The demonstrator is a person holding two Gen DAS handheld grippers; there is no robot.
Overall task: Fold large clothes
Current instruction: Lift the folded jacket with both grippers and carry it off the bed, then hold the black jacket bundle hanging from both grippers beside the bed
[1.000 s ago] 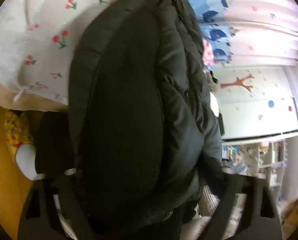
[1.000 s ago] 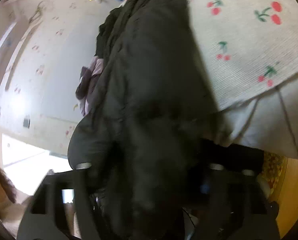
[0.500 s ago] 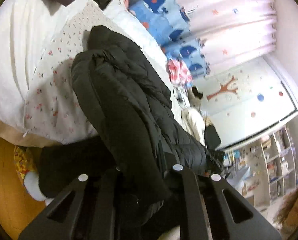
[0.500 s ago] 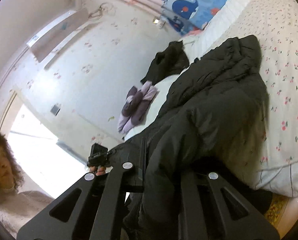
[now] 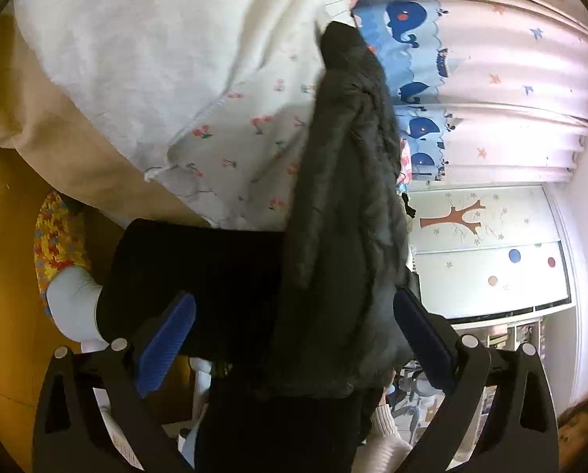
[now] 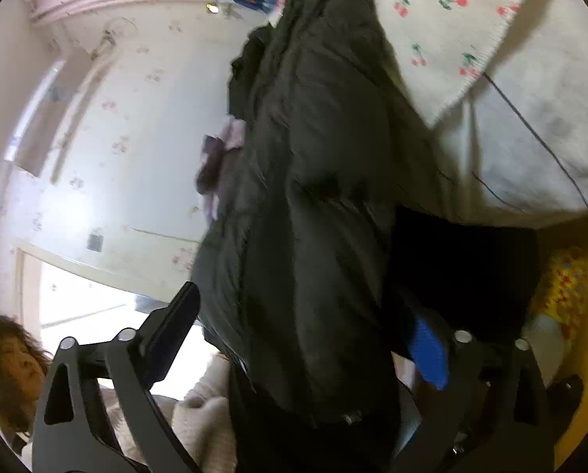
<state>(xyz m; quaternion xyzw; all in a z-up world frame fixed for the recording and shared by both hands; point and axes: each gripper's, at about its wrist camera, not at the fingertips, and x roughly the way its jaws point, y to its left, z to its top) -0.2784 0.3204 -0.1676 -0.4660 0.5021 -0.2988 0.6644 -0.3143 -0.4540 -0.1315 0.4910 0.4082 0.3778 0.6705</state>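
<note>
A black puffer jacket (image 5: pixel 345 236) lies over the edge of the bed and hangs down its side. The bed carries a cherry-print sheet (image 5: pixel 246 149). My left gripper (image 5: pixel 294 341) is low by the bed edge; its jaws are opening and stand wide. The jacket's lower hem hangs between the blue pads (image 5: pixel 164 343), which do not press on it. In the right wrist view the same jacket (image 6: pixel 313 236) fills the middle. My right gripper (image 6: pixel 302 343) is also opening, wide, with the jacket between its fingers (image 6: pixel 428 358) and loose.
A white quilt (image 5: pixel 156 39) covers the bed above the sheet. Below are a wooden floor (image 5: pixel 2 315) and a yellow patterned slipper (image 5: pixel 57 244). Whale curtains (image 5: pixel 471 79) and a wardrobe (image 5: pixel 491 256) stand behind. A person (image 6: pixel 10 362) is close by, and purple clothes (image 6: pixel 219 157) lie further back.
Half a second ago both grippers were shut on the jacket's hem, farther from the bed. Now both have moved in to the bed edge, their jaws stand wide, and the jacket hangs free.
</note>
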